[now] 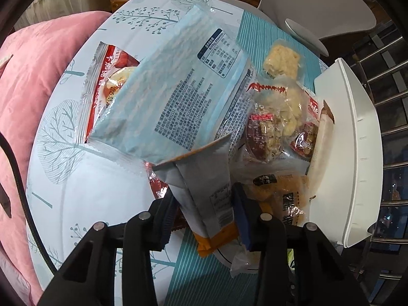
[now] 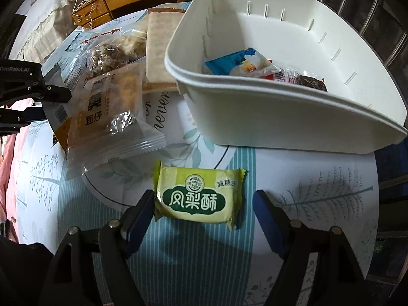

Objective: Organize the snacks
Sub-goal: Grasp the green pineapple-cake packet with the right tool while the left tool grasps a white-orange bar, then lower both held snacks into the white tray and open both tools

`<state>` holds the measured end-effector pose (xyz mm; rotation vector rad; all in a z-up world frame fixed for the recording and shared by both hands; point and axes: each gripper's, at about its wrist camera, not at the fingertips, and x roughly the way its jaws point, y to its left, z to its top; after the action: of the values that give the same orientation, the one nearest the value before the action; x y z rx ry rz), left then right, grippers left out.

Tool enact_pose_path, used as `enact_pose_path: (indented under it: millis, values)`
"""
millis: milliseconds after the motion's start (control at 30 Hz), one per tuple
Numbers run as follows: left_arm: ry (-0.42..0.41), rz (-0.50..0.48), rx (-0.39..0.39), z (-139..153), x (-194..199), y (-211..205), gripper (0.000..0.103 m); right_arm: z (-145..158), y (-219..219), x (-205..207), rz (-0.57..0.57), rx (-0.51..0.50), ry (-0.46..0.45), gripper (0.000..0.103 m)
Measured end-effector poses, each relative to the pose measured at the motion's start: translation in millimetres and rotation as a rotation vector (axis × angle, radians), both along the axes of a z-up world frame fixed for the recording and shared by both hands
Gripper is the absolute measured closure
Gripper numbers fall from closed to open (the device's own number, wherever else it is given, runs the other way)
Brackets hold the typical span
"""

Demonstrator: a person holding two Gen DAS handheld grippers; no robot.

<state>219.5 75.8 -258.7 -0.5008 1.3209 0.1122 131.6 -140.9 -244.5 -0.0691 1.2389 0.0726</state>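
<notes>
In the left wrist view my left gripper (image 1: 206,209) is shut on a grey packet with orange ends (image 1: 204,191), which stands tilted between the pads above the snack pile. In the right wrist view a green pineapple-cake packet (image 2: 199,196) lies flat on the tablecloth between the fingers of my right gripper (image 2: 204,209). That gripper is open: its left pad sits at the packet's edge and its right pad stands apart from it. Behind it is a white bin (image 2: 280,117) holding a blue packet (image 2: 229,63) and a dark red one (image 2: 313,81). The left gripper (image 2: 38,102) shows at the left edge there.
A big pale blue packet (image 1: 178,89) lies over a red one (image 1: 107,84). Clear bags of crumbly snacks (image 1: 280,107) and a yellow noodle pack (image 2: 109,117) lie beside the white bin (image 1: 357,153). A pink cushion (image 1: 30,89) and a grey chair (image 1: 318,7) flank the round table.
</notes>
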Motion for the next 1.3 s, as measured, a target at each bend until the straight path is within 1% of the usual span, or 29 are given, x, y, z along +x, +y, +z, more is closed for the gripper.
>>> enact_pose_path:
  millis: [67,167,467,633,800,867,933,1033,1300]
  values:
    - [0.0,-0.003,0.004,2.6,-2.5,-0.2,0.063,1.4,0.9,0.3,0.006,0.007,-0.002,0.036]
    - [-0.007,-0.01,0.002,7.2,-5.6,-1.4,0.064,2.1,1.2,1.5,0.013,0.008,0.0,0.039]
    - [-0.079,-0.024,0.009,35.6,-22.1,-7.2,0.066,8.6,-4.7,-2.7,0.021,0.038,0.008,0.044]
    - [-0.1,-0.004,0.019,50.3,-32.8,-12.0,0.066,21.6,-7.5,-9.1,0.066,0.06,-0.013,0.044]
    - [-0.112,0.022,0.033,71.6,-48.6,-14.8,0.066,43.9,-8.5,-14.4,0.15,0.081,-0.044,0.044]
    - [-0.122,0.024,0.03,80.6,-54.9,-17.6,0.066,54.0,-9.3,-17.1,0.18,0.087,-0.057,0.044]
    - [-0.123,0.021,0.045,89.5,-58.9,-22.2,0.066,64.6,-12.4,-17.8,0.201,0.097,-0.073,0.044]
    - [-0.134,-0.002,0.067,104.0,-61.3,-33.9,0.066,80.5,-20.0,-19.0,0.221,0.112,-0.1,0.044]
    - [-0.197,-0.056,0.081,146.9,-57.8,-71.4,0.066,118.5,-47.7,-15.8,0.26,0.118,-0.196,0.044]
